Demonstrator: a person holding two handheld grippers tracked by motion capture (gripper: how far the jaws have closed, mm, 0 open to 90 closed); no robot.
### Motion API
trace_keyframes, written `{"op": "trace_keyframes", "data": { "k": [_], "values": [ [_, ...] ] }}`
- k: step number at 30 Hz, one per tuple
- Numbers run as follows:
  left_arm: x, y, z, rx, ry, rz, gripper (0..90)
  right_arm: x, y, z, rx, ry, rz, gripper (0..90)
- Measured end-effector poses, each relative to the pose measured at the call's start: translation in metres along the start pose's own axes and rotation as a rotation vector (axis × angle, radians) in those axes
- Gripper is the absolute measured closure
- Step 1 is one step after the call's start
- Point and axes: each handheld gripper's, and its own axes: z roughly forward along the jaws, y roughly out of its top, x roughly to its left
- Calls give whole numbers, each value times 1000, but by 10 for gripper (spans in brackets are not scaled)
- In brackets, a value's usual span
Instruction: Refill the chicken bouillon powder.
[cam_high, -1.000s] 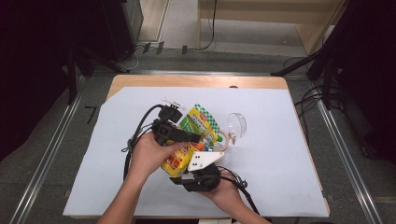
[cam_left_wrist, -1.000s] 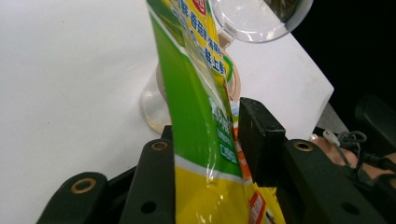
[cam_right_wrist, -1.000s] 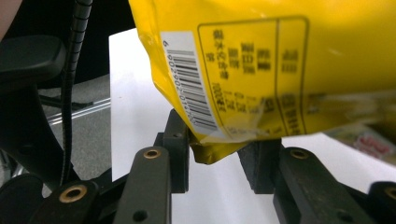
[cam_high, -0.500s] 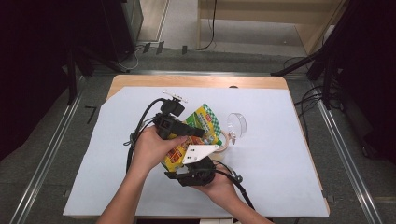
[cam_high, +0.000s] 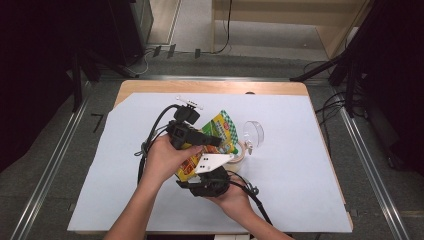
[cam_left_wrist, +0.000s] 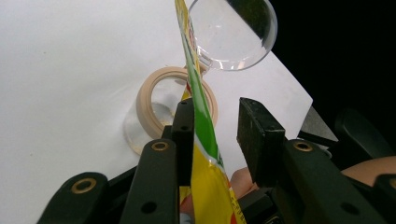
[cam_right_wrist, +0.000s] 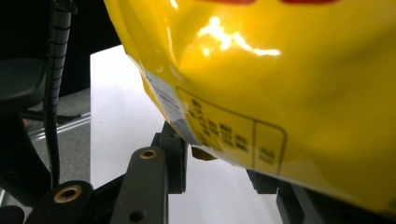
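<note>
I see the white sheet (cam_high: 300, 165) covering the table, and near its centre, raised off it, the snack bag (cam_high: 216, 134), yellow with a green checked top. It hangs between my two tools, its top pointing toward one o'clock. I judge it light, soft and crinkly, with a glossy film that will slip under a weak pinch; whatever is inside could crush, so I want to hold it by the flat sealed edges, not the puffed middle.

Just past the bag, toward two o'clock, a clear plastic cup (cam_high: 253, 132) lies on its side, and a roll of beige tape (cam_high: 239, 151) lies flat beside it at about four o'clock from the bag's top.

My left gripper (cam_left_wrist: 215, 135) has its jaws spread, with the bag's thin upper edge standing in the gap, against one jaw and clear of the other. My right gripper (cam_high: 207, 180) sits at the bag's bottom end, toward six o'clock; the bag covers its jaw tips in the right gripper view, so I cannot tell whether they pinch.
</note>
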Motion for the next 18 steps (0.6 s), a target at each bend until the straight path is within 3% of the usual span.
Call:
{"op": "trace_keyframes", "data": {
  "k": [6,9,18],
  "values": [
    [0,0,-3,-10,7,9,694,-1,3,-4,-20,8,19,659],
    [7,3,-1,24,33,6,757,-3,6,-7,-27,20,50,657],
    [11,20,-1,93,73,-4,858,-4,16,-11,-36,28,65,613]
  ]
}}
